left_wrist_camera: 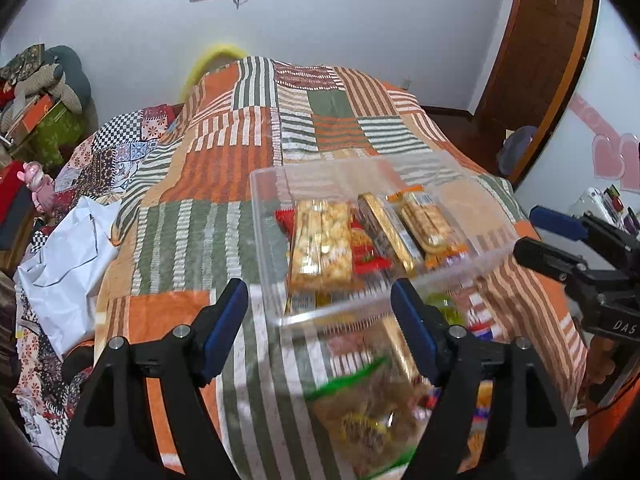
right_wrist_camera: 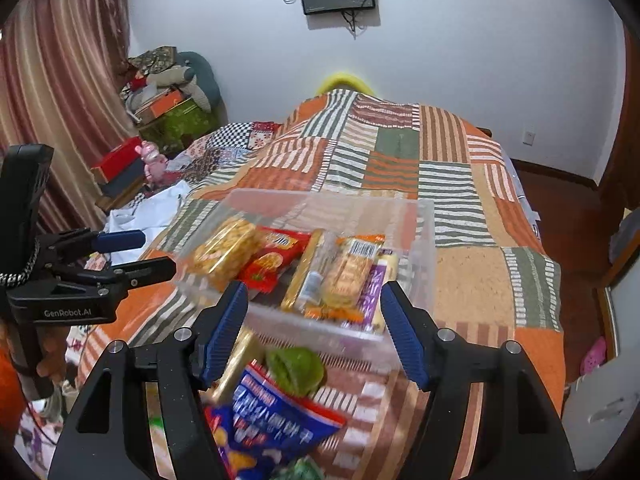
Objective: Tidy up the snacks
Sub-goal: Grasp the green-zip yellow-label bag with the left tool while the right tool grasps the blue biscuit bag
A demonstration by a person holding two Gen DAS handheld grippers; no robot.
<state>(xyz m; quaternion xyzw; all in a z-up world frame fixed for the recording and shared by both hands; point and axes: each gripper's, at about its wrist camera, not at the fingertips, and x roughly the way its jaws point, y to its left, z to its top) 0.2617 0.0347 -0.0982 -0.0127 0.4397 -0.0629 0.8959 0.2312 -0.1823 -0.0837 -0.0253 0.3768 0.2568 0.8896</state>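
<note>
A clear plastic box (left_wrist_camera: pixel 264 216) (right_wrist_camera: pixel 424 240) rests on the patchwork bedspread. In it lie a peanut-brittle pack (left_wrist_camera: pixel 320 240) (right_wrist_camera: pixel 224 252), a red packet (left_wrist_camera: pixel 366 252) (right_wrist_camera: pixel 272 256), a gold bar (left_wrist_camera: pixel 388 232) (right_wrist_camera: pixel 304 276) and a cracker pack (left_wrist_camera: pixel 428 224) (right_wrist_camera: pixel 348 272). My left gripper (left_wrist_camera: pixel 318 292) hangs open above the box's near edge, its pads touching nothing. My right gripper (right_wrist_camera: pixel 315 292) is open too, over the near rim. Loose snacks lie blurred in front of the box: a green-edged bag (left_wrist_camera: pixel 360 412), a blue bag (right_wrist_camera: pixel 272 416) and a green packet (right_wrist_camera: pixel 296 368).
The striped bedspread (left_wrist_camera: pixel 224 160) stretches beyond the box. White cloth (left_wrist_camera: pixel 68 252) is bunched at the bed's left side, with stacked boxes and bags (right_wrist_camera: pixel 168 100) in the far left corner. A wooden door (left_wrist_camera: pixel 536 60) stands at the right. Each view shows the other gripper (left_wrist_camera: pixel 536 232) (right_wrist_camera: pixel 140 252) beside the box.
</note>
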